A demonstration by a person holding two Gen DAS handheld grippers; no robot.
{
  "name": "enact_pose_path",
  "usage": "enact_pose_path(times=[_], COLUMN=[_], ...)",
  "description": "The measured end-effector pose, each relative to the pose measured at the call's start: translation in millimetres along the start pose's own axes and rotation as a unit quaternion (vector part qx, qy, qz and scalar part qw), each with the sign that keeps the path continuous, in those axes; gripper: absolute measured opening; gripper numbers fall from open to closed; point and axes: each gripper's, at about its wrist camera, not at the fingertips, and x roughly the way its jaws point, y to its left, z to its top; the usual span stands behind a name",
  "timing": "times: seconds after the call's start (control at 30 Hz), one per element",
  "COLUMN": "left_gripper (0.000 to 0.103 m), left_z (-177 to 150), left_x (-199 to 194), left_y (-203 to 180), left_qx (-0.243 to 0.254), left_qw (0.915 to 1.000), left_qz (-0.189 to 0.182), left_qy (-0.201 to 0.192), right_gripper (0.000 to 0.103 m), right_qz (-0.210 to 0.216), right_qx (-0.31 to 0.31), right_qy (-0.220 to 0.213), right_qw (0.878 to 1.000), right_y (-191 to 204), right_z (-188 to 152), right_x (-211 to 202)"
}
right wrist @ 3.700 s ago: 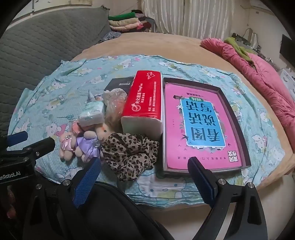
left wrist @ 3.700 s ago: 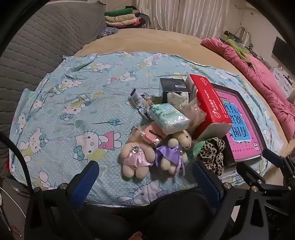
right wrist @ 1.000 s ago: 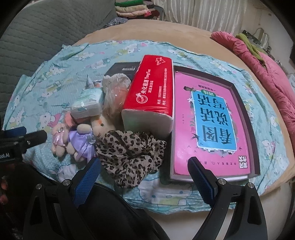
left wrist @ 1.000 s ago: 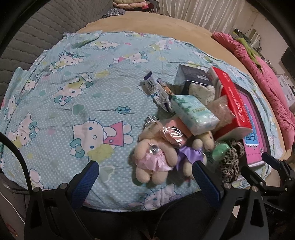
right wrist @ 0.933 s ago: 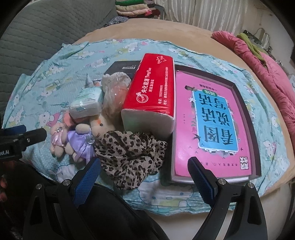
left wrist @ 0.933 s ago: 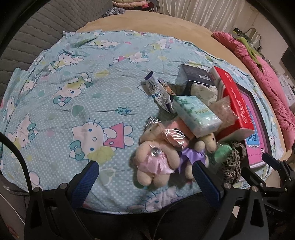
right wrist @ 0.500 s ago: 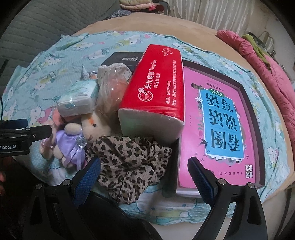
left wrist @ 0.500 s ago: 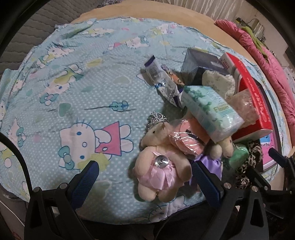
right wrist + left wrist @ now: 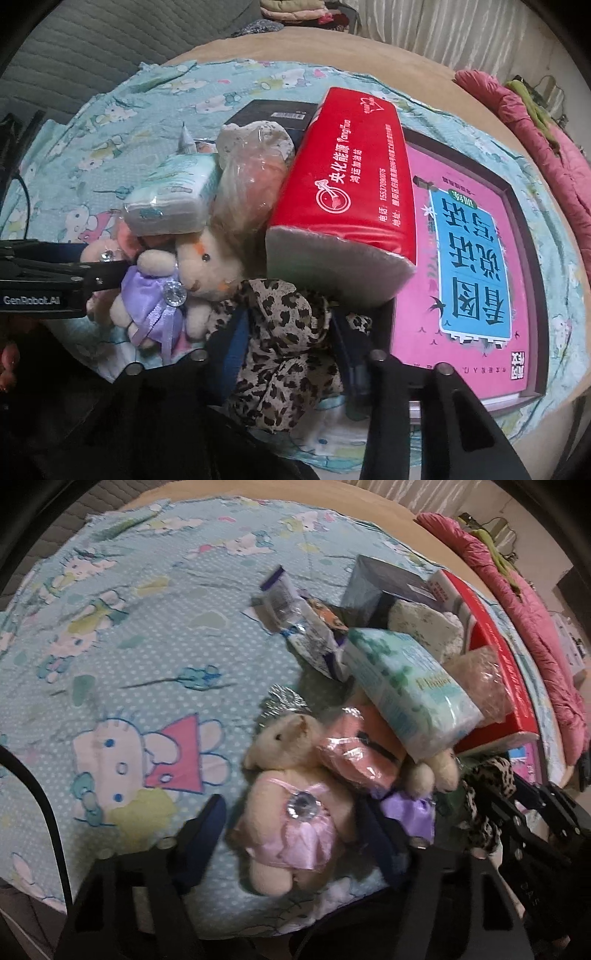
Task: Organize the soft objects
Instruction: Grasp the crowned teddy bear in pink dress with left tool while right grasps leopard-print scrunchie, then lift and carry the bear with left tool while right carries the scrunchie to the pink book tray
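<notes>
A cream teddy in a pink dress (image 9: 291, 812) lies on the cartoon-cat sheet (image 9: 129, 664). My left gripper (image 9: 295, 823) straddles it, pointing steeply down. Its jaws are closing, and a strip of sheet still shows beside the left pad. A teddy in a purple dress (image 9: 166, 291) lies just right of the first, partly under a peach wrapped bundle (image 9: 358, 753). My right gripper (image 9: 291, 343) is closing, and its pads press into a bunched leopard-print cloth (image 9: 291, 317) at the bed's near edge.
A teal tissue pack (image 9: 406, 686), a crinkled plastic bag (image 9: 251, 181) and a red tissue pack (image 9: 351, 177) pile up behind the toys. A pink book in a dark tray (image 9: 469, 266) lies to the right, a dark box (image 9: 384, 583) behind. A pink quilt (image 9: 535, 609) is far right.
Both grippers have sunk closer to the pile. Their jaws have narrowed from wide open: the left around the pink-dress teddy, the right onto the leopard-print cloth.
</notes>
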Motion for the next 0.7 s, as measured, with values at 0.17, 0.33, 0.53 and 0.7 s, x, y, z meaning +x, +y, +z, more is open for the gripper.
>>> enact_pose_path(times=[0.17, 0.33, 0.53, 0.7], left_gripper=[0.046, 0.04, 0.026, 0.026], left_z=[0, -3, -13, -17], left_x=[3, -2, -17, -21], left_y=[-3, 2, 2, 8], left_qx=[0.009, -0.003, 0.005, -0.002], left_qw=[0.9997, 0.9992, 0.9994, 0.9992], left_qz=[-0.02, -0.04, -0.032, -0.038], left_qy=[0.003, -0.004, -0.013, -0.012], right_gripper=[0.021, 0.016, 0.014, 0.014], right_qz=[0.011, 0.022, 0.034, 0.04], right_qx=[0.016, 0.03, 0.051, 0.069], right_qy=[-0.009, -0.016, -0.035, -0.052], right_qw=[1.0, 0.999, 0.997, 0.995], right_y=[-7, -16, -25, -34], right_z=[-1, -4, -6, -6], right_x=[-7, -16, -32, -45])
